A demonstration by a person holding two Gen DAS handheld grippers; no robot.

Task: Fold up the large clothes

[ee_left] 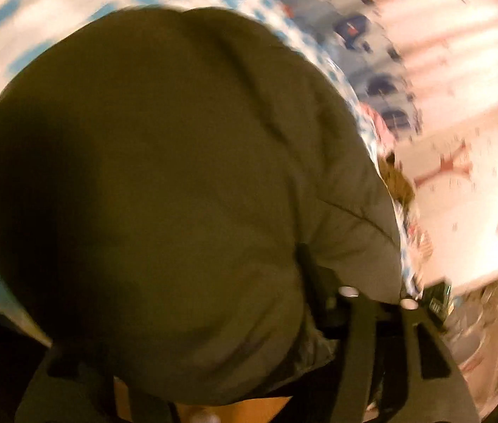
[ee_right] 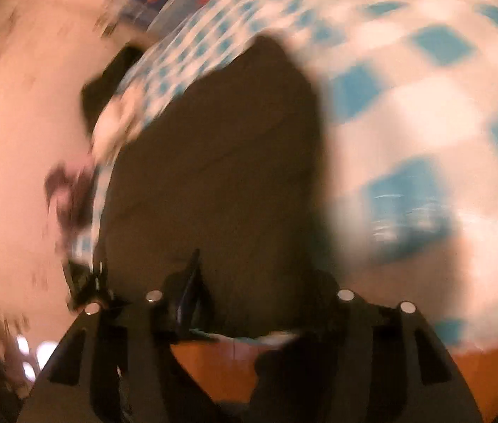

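Blue-checked bedsheet (ee_right: 407, 112) lies under a dark green jacket (ee_left: 164, 183). Left tool (ee_left: 249, 335) and right tool (ee_right: 249, 317) look buried in cloth; I cannot tell if they are pinching it. The thick jacket may slip toward 6 o'clock.

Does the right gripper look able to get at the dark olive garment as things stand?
Probably yes: the dark olive garment lies right ahead of the right gripper, nothing between them. Blur hides whether it already grips.
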